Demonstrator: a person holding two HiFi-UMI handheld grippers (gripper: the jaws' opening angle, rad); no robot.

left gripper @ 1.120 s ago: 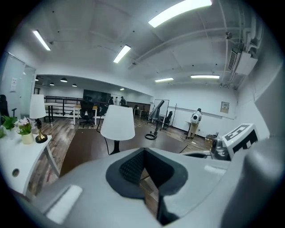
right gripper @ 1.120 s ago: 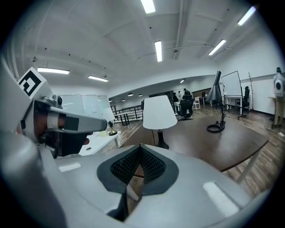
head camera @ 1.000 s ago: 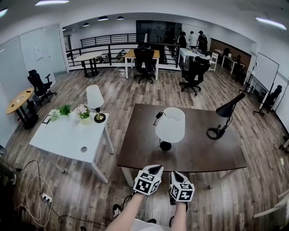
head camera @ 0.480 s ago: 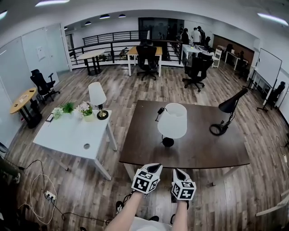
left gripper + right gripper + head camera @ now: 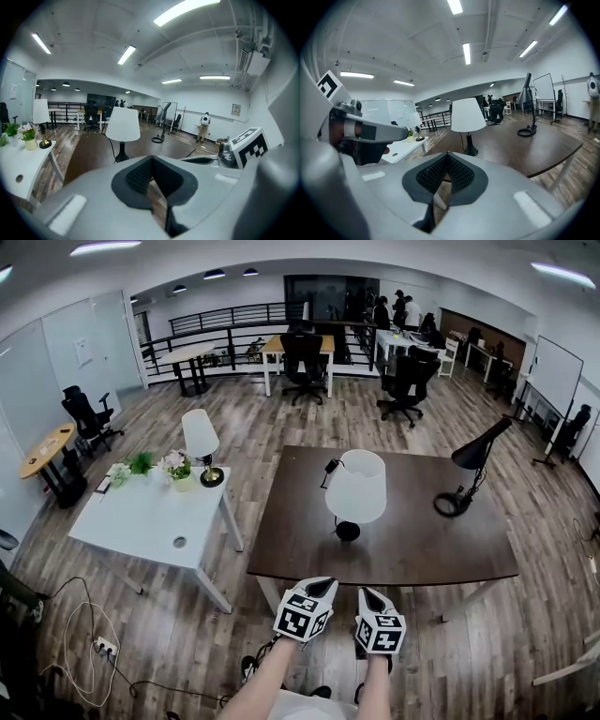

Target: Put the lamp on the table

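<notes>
Left gripper view showed the left gripper (image 5: pixel 151 158) with its two dark padded jaws brought together at the tips, nothing held between them. Right gripper view showed the right gripper (image 5: pixel 447 153) the same way, tips meeting and empty. From the head view, both were held side by side just off the near edge of a brown table (image 5: pixel 412 554), the left gripper (image 5: pixel 305 610) close beside the right gripper (image 5: pixel 379 627), neither touching the tabletop. A white-shaded lamp (image 5: pixel 355 488) stood upright on that table, near its middle and a little toward the left edge, its dark base resting on the wood and well apart from both grippers. A black desk lamp (image 5: pixel 473 460) stood by the table's far right corner. To the left, apart from the brown table, was a white table (image 5: pixel 141 521) carrying a smaller lamp (image 5: pixel 199 437) at its far right corner, with potted flowers (image 5: pixel 174 465) just beside it along the far edge.
</notes>
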